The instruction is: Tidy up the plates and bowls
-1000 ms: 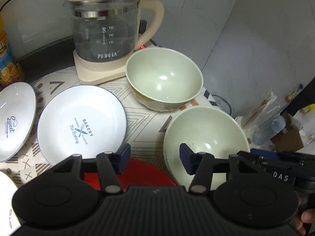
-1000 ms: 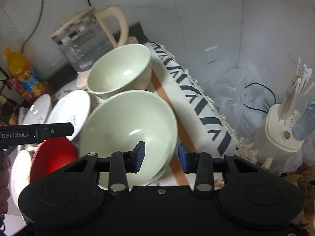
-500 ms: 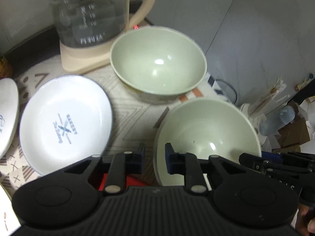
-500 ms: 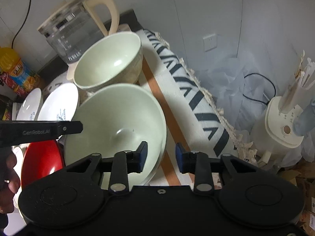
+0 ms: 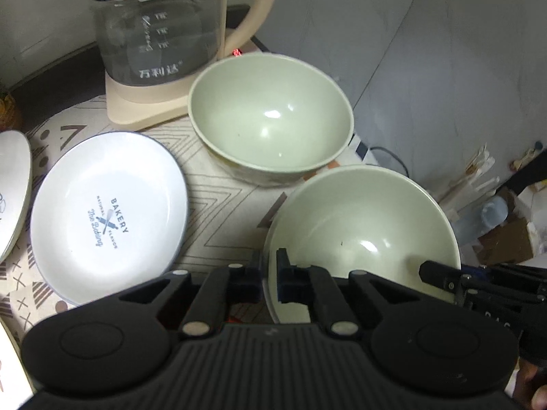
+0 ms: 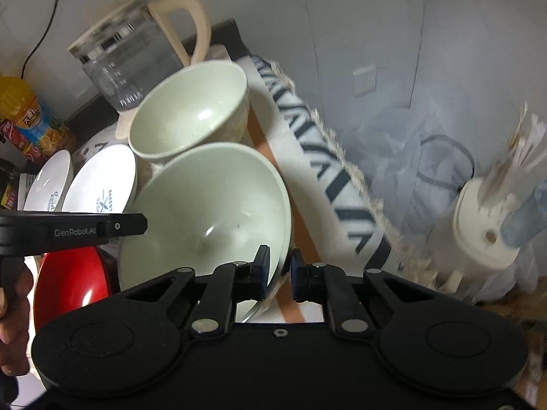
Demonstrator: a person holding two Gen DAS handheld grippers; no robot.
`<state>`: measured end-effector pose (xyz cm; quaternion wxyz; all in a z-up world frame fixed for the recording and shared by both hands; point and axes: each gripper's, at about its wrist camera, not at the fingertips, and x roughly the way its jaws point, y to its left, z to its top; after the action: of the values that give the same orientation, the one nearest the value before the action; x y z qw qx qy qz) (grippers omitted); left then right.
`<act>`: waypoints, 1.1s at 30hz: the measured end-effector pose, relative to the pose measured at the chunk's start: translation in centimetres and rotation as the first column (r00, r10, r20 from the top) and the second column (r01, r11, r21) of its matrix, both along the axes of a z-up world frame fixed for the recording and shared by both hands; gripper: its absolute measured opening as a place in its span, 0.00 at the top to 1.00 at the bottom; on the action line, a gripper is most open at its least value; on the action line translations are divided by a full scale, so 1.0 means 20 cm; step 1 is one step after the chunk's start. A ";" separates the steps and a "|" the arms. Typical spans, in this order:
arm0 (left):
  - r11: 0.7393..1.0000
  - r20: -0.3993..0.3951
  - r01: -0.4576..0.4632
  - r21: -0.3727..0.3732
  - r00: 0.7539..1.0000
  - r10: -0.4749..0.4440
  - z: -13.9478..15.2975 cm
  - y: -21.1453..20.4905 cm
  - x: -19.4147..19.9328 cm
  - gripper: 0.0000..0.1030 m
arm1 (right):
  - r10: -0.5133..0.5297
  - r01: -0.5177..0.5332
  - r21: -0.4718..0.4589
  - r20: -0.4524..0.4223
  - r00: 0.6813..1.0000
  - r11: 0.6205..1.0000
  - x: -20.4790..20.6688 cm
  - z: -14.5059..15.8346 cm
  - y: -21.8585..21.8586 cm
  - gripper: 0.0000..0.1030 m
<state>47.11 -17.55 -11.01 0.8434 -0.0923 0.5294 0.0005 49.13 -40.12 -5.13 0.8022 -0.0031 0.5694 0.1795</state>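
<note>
Two pale green bowls stand on a patterned cloth. My left gripper (image 5: 268,275) is shut on the left rim of the near green bowl (image 5: 362,225), with one pad inside and one outside. On the right rim of that same bowl (image 6: 212,212), my right gripper (image 6: 279,270) is closing, its pads on either side of the rim and pressing it. The far green bowl (image 5: 270,116) sits just behind, close to the near one. A white "Bakery" plate (image 5: 106,215) lies to the left, and a second white plate (image 5: 13,184) is at the left edge. A red bowl (image 6: 71,283) sits near left.
A glass kettle (image 5: 160,30) on a cream base stands behind the bowls by the wall. An orange drink bottle (image 6: 30,119) is at the back left. The cloth (image 6: 324,157) hangs over the table's right edge; below it stands a white appliance (image 6: 485,235).
Both grippers' jaws have narrowed from open onto the near bowl's rim. The left gripper has moved in towards the bowl's left rim; the red bowl has slipped under it.
</note>
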 end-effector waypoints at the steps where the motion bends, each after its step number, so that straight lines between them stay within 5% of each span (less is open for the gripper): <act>1: 1.000 0.013 -0.009 0.000 1.000 0.009 0.02 0.00 0.00 0.94 | 0.009 -0.009 -0.003 0.021 1.000 1.000 0.00 0.02 0.00 0.88; 7: 0.999 0.099 -0.049 -0.018 0.994 0.050 0.18 0.04 -0.02 0.94 | 0.034 -0.038 0.023 0.130 0.991 0.999 0.03 0.19 0.03 0.88; 17: 0.989 0.181 -0.141 -0.035 0.973 0.145 0.36 0.17 -0.12 0.95 | 0.077 -0.093 0.078 0.193 0.978 0.993 0.06 0.34 0.13 0.88; 33: 0.947 0.218 -0.287 -0.143 0.925 0.313 0.47 0.47 -0.41 0.99 | 0.173 -0.213 0.151 0.245 0.954 0.965 -0.04 0.47 0.36 0.88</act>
<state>38.81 -8.10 -1.65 0.8843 -0.2171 0.4036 0.0899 48.26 -33.00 4.27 0.8383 -0.0090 0.4517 0.3051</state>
